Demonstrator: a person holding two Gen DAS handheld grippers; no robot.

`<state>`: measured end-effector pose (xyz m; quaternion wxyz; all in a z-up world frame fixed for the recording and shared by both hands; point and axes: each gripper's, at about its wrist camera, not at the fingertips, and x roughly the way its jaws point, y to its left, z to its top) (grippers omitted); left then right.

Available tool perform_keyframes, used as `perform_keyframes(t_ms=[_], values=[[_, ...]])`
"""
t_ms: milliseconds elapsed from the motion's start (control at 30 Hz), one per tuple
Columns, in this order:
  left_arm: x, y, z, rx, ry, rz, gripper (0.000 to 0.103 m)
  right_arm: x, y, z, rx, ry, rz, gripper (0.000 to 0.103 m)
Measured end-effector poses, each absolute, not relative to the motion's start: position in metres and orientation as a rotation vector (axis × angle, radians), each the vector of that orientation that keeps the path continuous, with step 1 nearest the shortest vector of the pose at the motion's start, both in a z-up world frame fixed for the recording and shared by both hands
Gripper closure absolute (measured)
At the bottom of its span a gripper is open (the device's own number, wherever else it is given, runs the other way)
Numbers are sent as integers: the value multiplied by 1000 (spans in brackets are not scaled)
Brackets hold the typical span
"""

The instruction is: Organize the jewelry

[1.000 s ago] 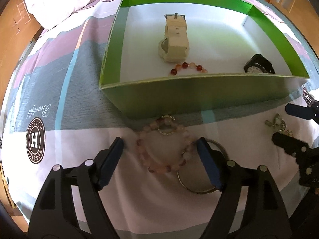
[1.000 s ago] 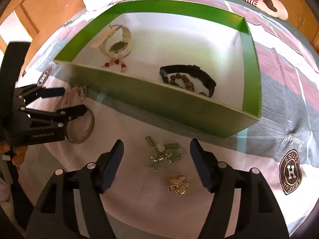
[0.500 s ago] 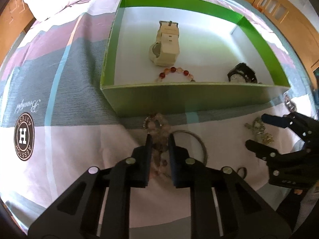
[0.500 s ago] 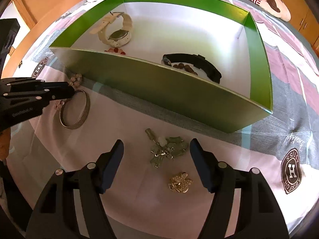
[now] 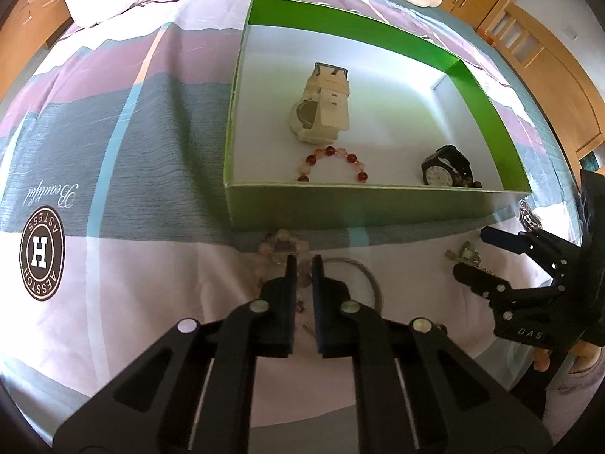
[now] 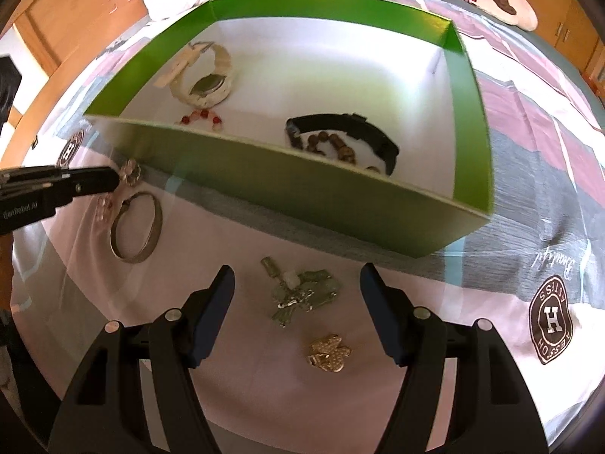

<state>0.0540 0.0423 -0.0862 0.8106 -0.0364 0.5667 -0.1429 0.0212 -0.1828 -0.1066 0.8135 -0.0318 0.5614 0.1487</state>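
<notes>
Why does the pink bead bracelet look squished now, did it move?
Yes. The left gripper has just closed on the pink bead bracelet, bunching its round loop into a narrow clump beside the silver bangle, still below the green box.

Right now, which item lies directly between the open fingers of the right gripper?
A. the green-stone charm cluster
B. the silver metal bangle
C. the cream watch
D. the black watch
A: the green-stone charm cluster lies on the bedspread between the right gripper fingers, untouched.

One green box; two watches inside (cream, black); three bead bracelets; one metal bangle; two charm pieces.
</notes>
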Motion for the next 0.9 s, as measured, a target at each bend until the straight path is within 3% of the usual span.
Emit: perform_keyframes(t_ms=[367, 567, 667, 733, 900], values=[[53, 27, -99, -28, 1245, -323, 87, 13, -161, -114, -162, 1204, 379, 36], [54, 22, -106, -6, 1260, -313, 78, 9, -154, -111, -186, 1186, 428, 76], [55, 19, -108, 6, 1256, -309, 81, 9, -151, -110, -198, 1179, 432, 81], [56, 19, -107, 3, 1252, -305, 92, 9, -153, -109, -185, 1175, 435, 81], [55, 24, -90, -33, 1198, -327, 95, 7, -156, -99, -161, 1141, 451, 90]])
